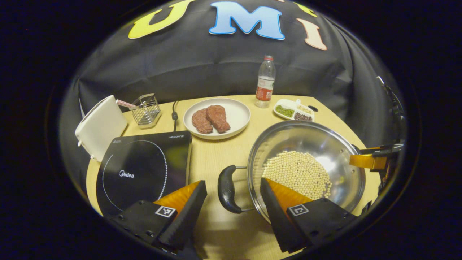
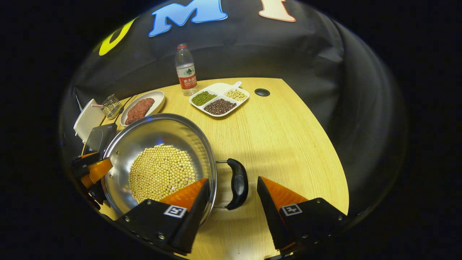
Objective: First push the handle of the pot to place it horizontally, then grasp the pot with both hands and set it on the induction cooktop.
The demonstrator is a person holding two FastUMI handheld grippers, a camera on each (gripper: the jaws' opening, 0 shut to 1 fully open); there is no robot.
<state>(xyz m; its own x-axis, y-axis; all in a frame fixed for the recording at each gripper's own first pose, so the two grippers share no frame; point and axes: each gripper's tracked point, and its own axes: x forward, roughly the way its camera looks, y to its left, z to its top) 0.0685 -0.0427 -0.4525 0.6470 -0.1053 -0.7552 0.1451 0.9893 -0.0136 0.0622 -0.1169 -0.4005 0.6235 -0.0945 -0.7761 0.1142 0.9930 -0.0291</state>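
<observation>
We see the left gripper (image 1: 232, 193) and the right gripper (image 2: 232, 189) both open, each astride one pot (image 2: 158, 141) handle. The pot stands on the wooden table (image 2: 281, 137), beside the induction cooktop (image 1: 144, 166).

one pot (image 1: 317, 144) with two handles, one induction cooktop (image 1: 144, 169), one plate (image 1: 236, 115) with two pieces of meat, one bottle (image 1: 265, 82), one divided dish (image 2: 220, 99) with three compartments, one wire rack (image 1: 145, 110) and two grippers are counted.
</observation>
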